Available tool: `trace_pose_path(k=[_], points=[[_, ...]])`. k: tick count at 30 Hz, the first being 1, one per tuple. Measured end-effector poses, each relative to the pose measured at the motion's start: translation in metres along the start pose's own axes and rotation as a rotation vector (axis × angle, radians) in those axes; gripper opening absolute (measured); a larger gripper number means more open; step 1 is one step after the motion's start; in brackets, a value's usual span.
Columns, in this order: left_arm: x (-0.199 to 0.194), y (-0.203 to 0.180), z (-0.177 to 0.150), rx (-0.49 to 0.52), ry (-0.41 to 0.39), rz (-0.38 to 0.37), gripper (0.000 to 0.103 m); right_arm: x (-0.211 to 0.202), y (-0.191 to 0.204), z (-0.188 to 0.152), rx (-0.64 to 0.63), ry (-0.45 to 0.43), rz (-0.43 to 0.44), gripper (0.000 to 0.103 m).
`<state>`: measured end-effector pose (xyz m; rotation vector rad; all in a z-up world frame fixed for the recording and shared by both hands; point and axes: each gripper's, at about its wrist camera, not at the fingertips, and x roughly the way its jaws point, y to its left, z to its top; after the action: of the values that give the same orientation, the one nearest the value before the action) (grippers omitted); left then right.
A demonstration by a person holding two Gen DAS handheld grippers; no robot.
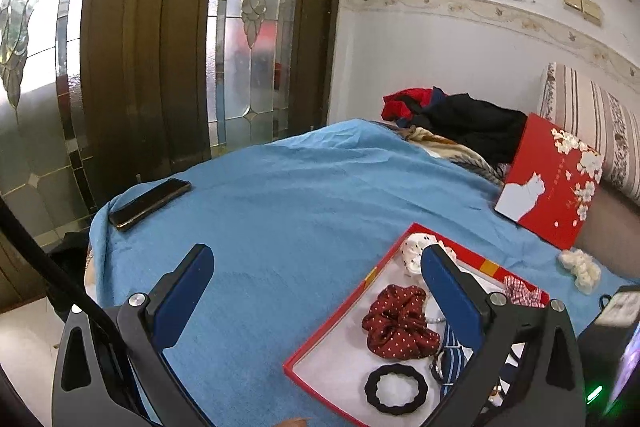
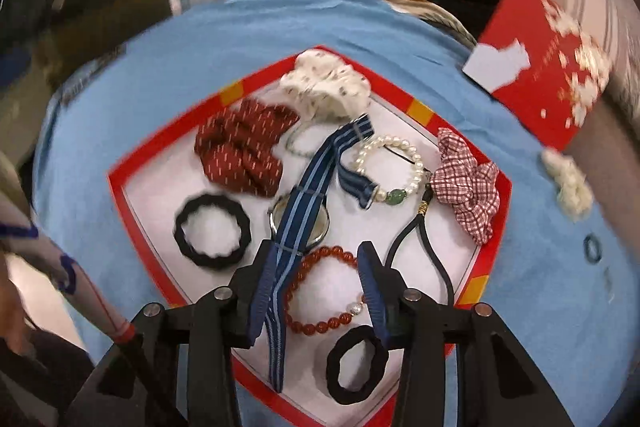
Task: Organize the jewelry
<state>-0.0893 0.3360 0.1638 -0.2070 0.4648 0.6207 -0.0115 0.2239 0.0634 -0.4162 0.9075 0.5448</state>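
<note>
A red box tray [image 2: 120, 187] with a white lining lies on the blue cloth [image 1: 300, 195]. It holds a dark red dotted scrunchie [image 2: 240, 151], a cream scrunchie [image 2: 324, 87], a checked scrunchie [image 2: 468, 187], two black hair ties [image 2: 212, 231], a pearl bracelet [image 2: 400, 163], a red bead bracelet [image 2: 320, 291] and a watch [image 2: 308, 195] on a blue striped strap. My right gripper [image 2: 316, 251] hovers over the red bead bracelet, its jaws apart and gripping nothing. My left gripper [image 1: 316, 251] stands wide open over the cloth at the tray's left edge [image 1: 344, 311], with nothing between its fingers.
The red lid [image 1: 552, 179] with a white cat leans at the back right. A fluffy cream scrunchie [image 1: 580, 267] lies on the cloth beside the tray. A phone [image 1: 148, 203] rests at the cloth's far left corner. Clothes [image 1: 460, 123] are piled behind.
</note>
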Motion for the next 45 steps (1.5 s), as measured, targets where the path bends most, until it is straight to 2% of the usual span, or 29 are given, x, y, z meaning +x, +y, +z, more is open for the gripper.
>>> trace_pose_path(k=[13, 14, 15, 16, 20, 24, 26, 32, 35, 42, 45], points=[[0.012, 0.018, -0.001, -0.070, 0.057, -0.018, 0.103, 0.031, 0.028, 0.006, -0.105, 0.038, -0.068, 0.045], [0.012, 0.017, -0.001, -0.070, 0.059, -0.021, 0.103, 0.031, 0.027, 0.007, -0.094, 0.039, -0.061, 0.043], [0.013, 0.017, -0.001, -0.071, 0.064, -0.027, 0.103, 0.032, 0.026, 0.008, -0.077, 0.045, -0.049, 0.037], [0.014, 0.016, -0.002, -0.071, 0.067, -0.033, 0.103, 0.032, 0.025, 0.009, -0.067, 0.046, -0.047, 0.035], [0.014, 0.012, -0.003, -0.062, 0.071, -0.042, 0.103, 0.031, 0.011, 0.013, 0.042, 0.052, 0.025, 0.034], [0.012, 0.010, -0.005, -0.063, 0.074, -0.051, 0.103, 0.030, -0.023, 0.015, 0.265, 0.072, 0.176, 0.027], [0.012, 0.010, -0.005, -0.066, 0.080, -0.055, 0.103, 0.032, -0.039, 0.012, 0.370, 0.080, 0.224, 0.027], [0.012, 0.005, -0.006, -0.053, 0.085, -0.060, 0.103, 0.036, -0.078, -0.004, 0.588, 0.073, 0.325, 0.026], [0.013, 0.004, -0.006, -0.054, 0.093, -0.065, 0.103, 0.036, -0.090, -0.012, 0.654, 0.070, 0.331, 0.026], [0.014, 0.003, -0.006, -0.053, 0.101, -0.072, 0.103, 0.036, -0.104, -0.024, 0.693, 0.054, 0.298, 0.026], [0.015, 0.001, -0.007, -0.047, 0.101, -0.069, 0.103, 0.033, -0.105, -0.025, 0.684, 0.047, 0.293, 0.033]])
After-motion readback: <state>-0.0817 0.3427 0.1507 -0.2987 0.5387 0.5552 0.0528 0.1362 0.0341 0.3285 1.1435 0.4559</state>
